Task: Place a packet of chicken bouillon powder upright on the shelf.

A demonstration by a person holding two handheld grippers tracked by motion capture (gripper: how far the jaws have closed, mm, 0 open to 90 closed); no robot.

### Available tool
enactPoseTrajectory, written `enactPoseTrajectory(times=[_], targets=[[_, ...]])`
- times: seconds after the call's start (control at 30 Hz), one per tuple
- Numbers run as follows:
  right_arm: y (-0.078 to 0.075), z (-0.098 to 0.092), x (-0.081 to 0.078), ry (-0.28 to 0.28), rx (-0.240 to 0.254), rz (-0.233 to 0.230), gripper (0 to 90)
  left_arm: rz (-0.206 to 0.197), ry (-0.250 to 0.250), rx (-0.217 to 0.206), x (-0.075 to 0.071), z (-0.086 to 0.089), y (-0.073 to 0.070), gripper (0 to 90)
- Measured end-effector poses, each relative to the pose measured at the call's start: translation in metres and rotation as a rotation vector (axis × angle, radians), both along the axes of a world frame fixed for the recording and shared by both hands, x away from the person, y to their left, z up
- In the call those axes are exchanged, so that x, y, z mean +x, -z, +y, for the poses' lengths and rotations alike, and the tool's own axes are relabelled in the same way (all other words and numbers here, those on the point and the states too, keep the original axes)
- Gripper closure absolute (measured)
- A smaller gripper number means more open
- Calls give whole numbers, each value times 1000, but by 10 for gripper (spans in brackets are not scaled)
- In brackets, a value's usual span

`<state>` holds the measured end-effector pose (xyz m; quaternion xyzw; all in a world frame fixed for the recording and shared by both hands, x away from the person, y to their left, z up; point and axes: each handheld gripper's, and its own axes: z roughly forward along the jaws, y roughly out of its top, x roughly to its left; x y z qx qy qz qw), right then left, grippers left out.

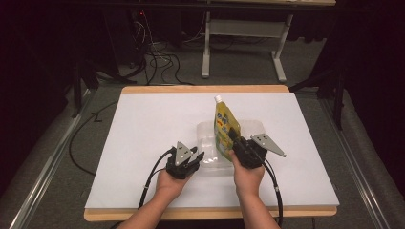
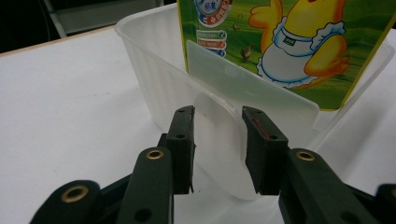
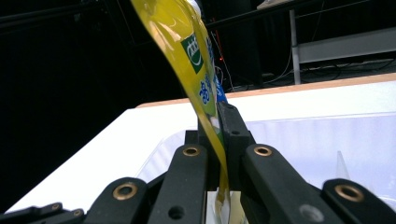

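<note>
Two grippers are at work. The right gripper (image 3: 219, 135) is clamped on the side edge of a yellow-green printed refill pouch with a white spout cap (image 1: 225, 129), held upright with its base inside a clear, ribbed plastic tub (image 1: 206, 131) on the white table sheet (image 1: 143, 143). The left gripper (image 2: 218, 135) is seen with jaws apart around the tub's near wall tab. The pouch is judged soft, slippery and sagging; the flat seam offers the firmest hold. The tub is judged light and easily shifted.

Tub (image 1: 206, 131) near middle of table (image 1: 143, 124). Pouch (image 1: 226, 125) upright in tub, right side. Left gripper (image 1: 197, 156) at tub's near-left corner; right gripper (image 1: 233, 138) at pouch's near edge.
</note>
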<state>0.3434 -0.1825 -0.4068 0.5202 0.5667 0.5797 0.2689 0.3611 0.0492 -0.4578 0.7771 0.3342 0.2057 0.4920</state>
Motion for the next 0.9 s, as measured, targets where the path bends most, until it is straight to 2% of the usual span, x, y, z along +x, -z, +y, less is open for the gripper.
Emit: enactPoseTrajectory(times=[0.13,0.33,0.5,0.6,0.9], targets=[[2,2,-3,-9,-23,11,895,1,-1,1,0,0,0,664],[9,0,-8,-16,-59,28,890,11,0,-19,0,1,-2,663],[15,0,-12,-22,-91,35,891,11,5,-13,-1,1,-2,647],[18,-2,-13,-20,-95,33,892,11,1,-19,-1,2,-3,637],[15,-3,-11,-41,-118,43,838,18,8,-29,-1,4,-4,570]])
